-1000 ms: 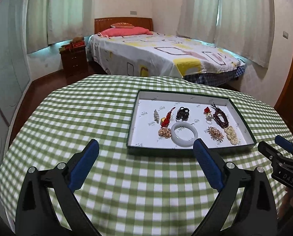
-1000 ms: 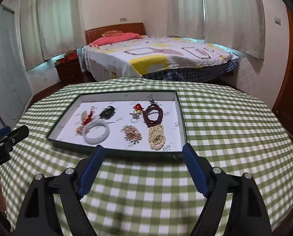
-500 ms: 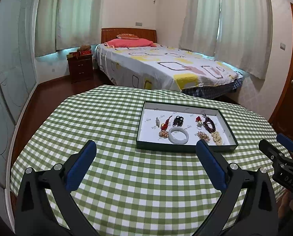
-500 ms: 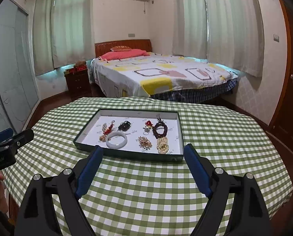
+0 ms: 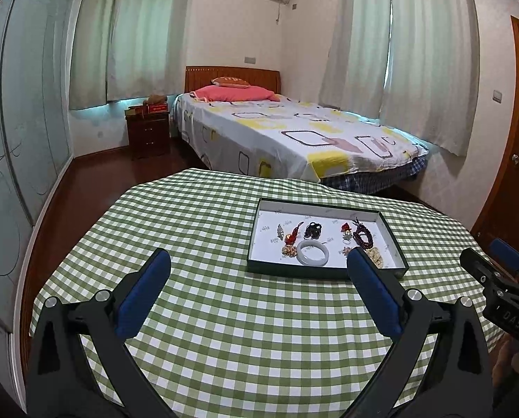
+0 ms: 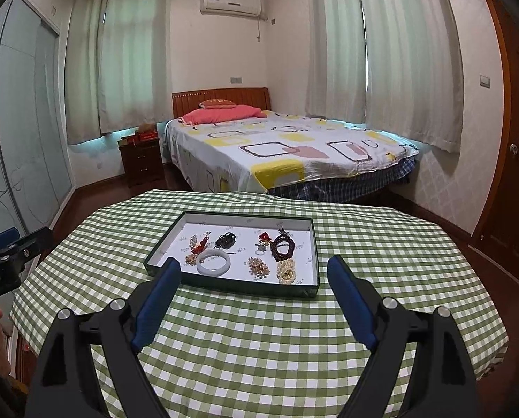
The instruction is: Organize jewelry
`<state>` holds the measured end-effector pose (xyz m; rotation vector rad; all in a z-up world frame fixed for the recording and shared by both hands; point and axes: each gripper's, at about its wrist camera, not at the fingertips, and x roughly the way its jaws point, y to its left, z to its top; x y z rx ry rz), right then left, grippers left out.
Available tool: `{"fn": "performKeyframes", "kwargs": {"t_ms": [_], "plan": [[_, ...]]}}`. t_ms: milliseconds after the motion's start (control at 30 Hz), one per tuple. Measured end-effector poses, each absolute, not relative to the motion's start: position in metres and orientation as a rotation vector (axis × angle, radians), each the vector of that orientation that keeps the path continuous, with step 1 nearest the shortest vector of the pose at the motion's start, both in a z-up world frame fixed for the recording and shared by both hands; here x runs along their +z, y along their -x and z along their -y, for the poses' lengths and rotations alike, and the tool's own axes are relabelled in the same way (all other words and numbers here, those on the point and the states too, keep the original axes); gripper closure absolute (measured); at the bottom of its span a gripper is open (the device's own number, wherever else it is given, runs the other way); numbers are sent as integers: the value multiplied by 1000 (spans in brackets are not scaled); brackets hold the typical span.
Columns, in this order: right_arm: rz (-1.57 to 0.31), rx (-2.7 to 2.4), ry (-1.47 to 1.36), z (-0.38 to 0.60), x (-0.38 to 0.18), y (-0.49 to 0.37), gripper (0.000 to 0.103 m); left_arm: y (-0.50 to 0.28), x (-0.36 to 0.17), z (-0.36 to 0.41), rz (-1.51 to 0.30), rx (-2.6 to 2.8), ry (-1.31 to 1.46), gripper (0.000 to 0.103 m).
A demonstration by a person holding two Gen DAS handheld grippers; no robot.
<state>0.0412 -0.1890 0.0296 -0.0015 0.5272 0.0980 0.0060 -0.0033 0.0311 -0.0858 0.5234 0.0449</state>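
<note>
Green-and-white checked cloth (image 6: 259, 348), woven, soft, draped over a round table.

Item: shallow rectangular tray (image 6: 313, 244), dark green card walls, white printed lining, set near the middle of the cloth, toward the far side.

Contents, all lying inside the tray:
- white bangle (image 6: 213, 262), smooth, stone-like, a rigid ring, front left.
- dark red bead bracelet (image 6: 282, 246), round glossy beads, coiled, right.
- cream bead cluster (image 6: 286, 271), pearl-like, just in front of the dark red beads.
- gold filigree piece (image 6: 258, 266), flat and lacy, front centre.
- black corded piece (image 6: 226, 240), knotted, rear centre.
- small red and gold pieces, left and centre, too small to identify.

Implements: left gripper (image 5: 257, 271), blue pads spread wide, nothing between them; right gripper (image 6: 254, 275), jaws wide apart, empty. Both hang over the near cloth, well apart from the tray.

Progress, as judged: no jewelry is visible on the bare cloth, so the gathering looks complete or nearly so. Any finer sorting within the tray cannot be determined.
</note>
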Motion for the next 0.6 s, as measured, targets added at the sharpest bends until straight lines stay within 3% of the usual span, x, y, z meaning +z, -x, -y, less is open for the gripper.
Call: {"fn": "performKeyframes", "kwargs": {"t_ms": [600], "plan": [[-495,93,9,189,37,-31,20,3,36,4,-512,34,84,5]]}}
